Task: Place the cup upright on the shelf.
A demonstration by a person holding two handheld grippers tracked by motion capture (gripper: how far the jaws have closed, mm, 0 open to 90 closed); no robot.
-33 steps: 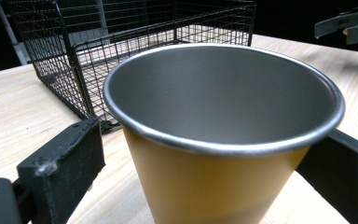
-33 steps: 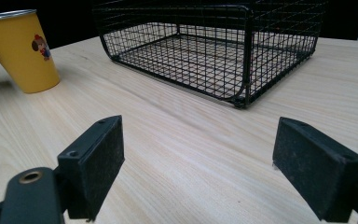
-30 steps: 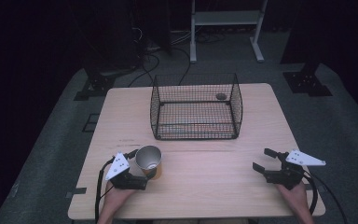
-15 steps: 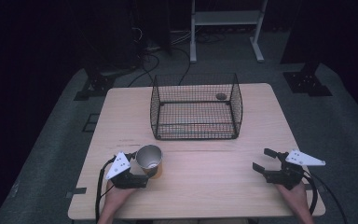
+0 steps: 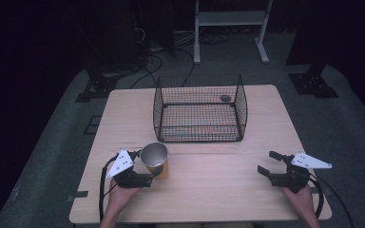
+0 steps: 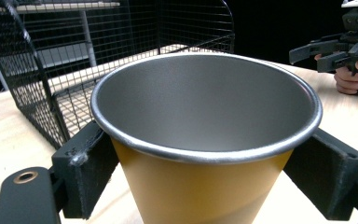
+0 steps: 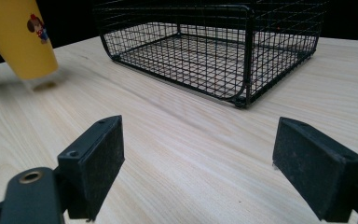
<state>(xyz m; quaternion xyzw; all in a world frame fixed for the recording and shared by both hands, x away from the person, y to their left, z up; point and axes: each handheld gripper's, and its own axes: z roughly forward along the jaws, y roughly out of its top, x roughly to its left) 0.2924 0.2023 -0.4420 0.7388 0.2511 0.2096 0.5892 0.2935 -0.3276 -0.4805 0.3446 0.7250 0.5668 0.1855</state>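
Between the two black jaws of the left gripper (image 5: 148,167) sits a yellow cup (image 6: 200,140) with a grey metal inside; one jaw presses each flank just under the rolled rim, so the jaws are closed on the cup. From the right gripper view the cup (image 7: 21,37) hangs tilted, its base lifted a little off the wooden table (image 5: 209,190), a small cartoon figure printed on its side. Beyond the left jaws, past the cup's far rim, stands a black wire basket (image 6: 121,56), and off to their right the other hand holds the right gripper (image 6: 335,46).

At the right gripper (image 5: 271,164) the jaws stand wide apart with bare tabletop between them. Ahead of those jaws, well apart from them, is the wire basket (image 7: 214,46), open at the top, and the cup is up to their left. In the high view a small dark round thing (image 5: 225,98) lies by the basket's far right corner.
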